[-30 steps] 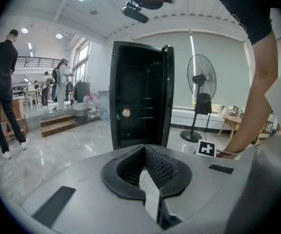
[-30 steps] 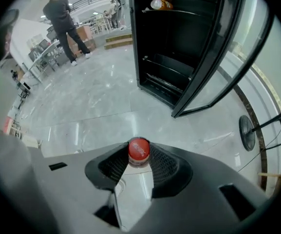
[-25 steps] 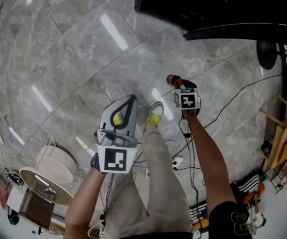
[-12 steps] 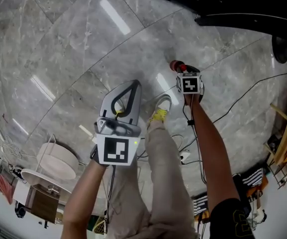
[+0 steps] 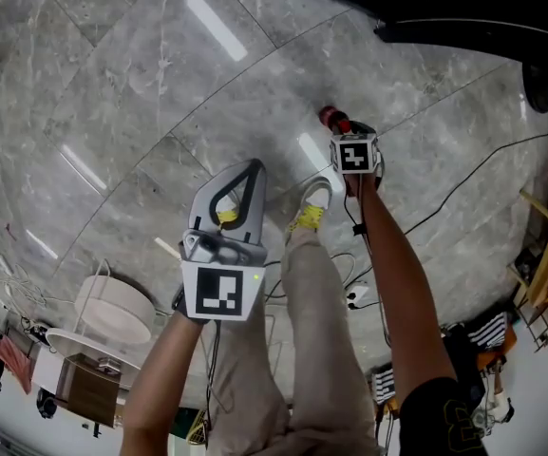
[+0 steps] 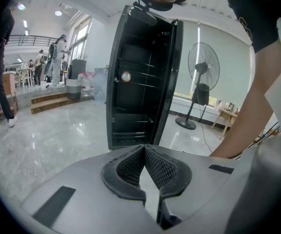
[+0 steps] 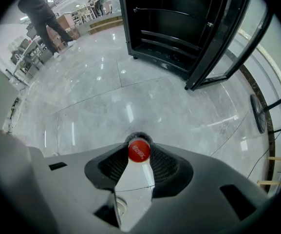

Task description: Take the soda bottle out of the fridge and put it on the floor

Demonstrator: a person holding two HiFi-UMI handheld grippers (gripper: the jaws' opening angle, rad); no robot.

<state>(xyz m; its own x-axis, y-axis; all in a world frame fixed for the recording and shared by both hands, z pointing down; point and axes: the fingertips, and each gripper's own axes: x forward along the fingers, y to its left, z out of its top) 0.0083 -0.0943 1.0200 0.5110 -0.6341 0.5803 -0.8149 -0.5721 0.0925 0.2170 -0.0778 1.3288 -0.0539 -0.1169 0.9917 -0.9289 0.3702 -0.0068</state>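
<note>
One soda bottle (image 7: 139, 150), one red cap (image 5: 330, 116), clamped between the two fingers of your right gripper (image 7: 139, 156), two fingers of your left gripper (image 6: 144, 152) together, empty, one black fridge (image 6: 140, 82) standing open.

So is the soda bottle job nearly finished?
Nearly. Done: the soda bottle is out of the fridge, which stands open. In hand: the right gripper is shut on the bottle's neck, cap up, over the floor. Left: stand it on the floor and let go. I cannot tell whether its base touches yet.
</note>
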